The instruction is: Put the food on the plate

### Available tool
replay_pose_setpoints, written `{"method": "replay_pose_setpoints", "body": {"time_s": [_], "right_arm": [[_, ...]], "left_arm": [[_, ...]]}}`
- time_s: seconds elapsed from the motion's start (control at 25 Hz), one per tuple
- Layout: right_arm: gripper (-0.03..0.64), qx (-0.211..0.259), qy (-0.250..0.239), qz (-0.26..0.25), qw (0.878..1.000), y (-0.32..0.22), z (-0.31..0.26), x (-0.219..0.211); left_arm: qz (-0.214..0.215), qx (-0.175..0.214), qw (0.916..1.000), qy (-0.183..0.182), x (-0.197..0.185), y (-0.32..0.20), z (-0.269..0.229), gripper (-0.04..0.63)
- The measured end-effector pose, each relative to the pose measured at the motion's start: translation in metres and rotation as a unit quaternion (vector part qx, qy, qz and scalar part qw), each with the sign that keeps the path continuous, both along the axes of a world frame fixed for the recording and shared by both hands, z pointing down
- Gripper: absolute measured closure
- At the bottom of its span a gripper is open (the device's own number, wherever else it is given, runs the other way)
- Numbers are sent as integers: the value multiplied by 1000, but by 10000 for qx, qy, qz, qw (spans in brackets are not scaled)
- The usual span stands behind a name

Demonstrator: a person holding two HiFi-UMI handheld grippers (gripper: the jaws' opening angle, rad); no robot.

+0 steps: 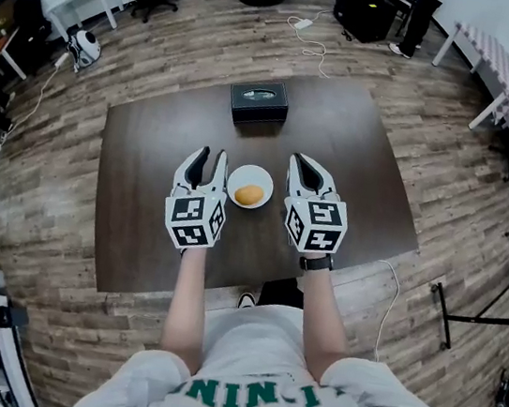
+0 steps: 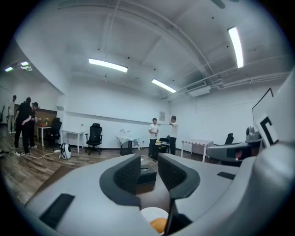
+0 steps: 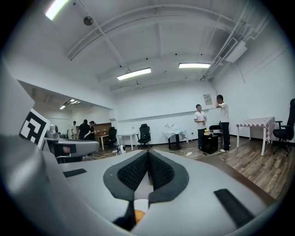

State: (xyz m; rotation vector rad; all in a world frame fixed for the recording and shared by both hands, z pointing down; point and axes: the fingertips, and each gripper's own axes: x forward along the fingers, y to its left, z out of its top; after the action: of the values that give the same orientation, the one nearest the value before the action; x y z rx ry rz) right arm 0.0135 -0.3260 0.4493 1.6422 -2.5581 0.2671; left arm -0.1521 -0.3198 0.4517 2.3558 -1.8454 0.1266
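A small white plate (image 1: 239, 173) sits at the middle of the dark brown table (image 1: 137, 228), and an orange, rounded piece of food (image 1: 249, 194) lies on it. My left gripper (image 1: 211, 160) hovers just left of the plate, its jaws a narrow gap apart with nothing between them. My right gripper (image 1: 301, 162) hovers just right of the plate, jaws shut and empty. In the left gripper view the plate (image 2: 151, 213) and food (image 2: 159, 225) show low between the jaws of that gripper (image 2: 148, 170). The right gripper (image 3: 148, 159) view shows the food (image 3: 137, 215) below its closed jaws.
A black box (image 1: 258, 102) stands at the far side of the table, beyond the plate. Office chairs, white desks and a checkered table (image 1: 502, 69) ring the room. Several people stand far off in both gripper views. A cable (image 1: 394, 285) hangs off the table's right edge.
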Motion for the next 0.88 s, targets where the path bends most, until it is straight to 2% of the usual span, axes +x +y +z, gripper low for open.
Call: {"method": "replay_pose_setpoints", "body": {"time_s": [0.08, 0.2, 0.52, 0.88], "right_arm": [[602, 88, -44, -22, 9999, 6, -10, -2], [603, 197, -42, -48, 9998, 15, -24, -5], [603, 417, 175, -108, 9989, 28, -41, -13], [603, 430, 172, -30, 9989, 7, -43, -11]], "left_arm": [[-152, 155, 9997, 61, -5, 8, -16, 521], [-260, 269, 9993, 18, -7, 17, -29, 574], [-246, 367, 9990, 60, -5, 29, -37, 583], [-295, 365, 9989, 50, -12, 13, -35, 583]]}}
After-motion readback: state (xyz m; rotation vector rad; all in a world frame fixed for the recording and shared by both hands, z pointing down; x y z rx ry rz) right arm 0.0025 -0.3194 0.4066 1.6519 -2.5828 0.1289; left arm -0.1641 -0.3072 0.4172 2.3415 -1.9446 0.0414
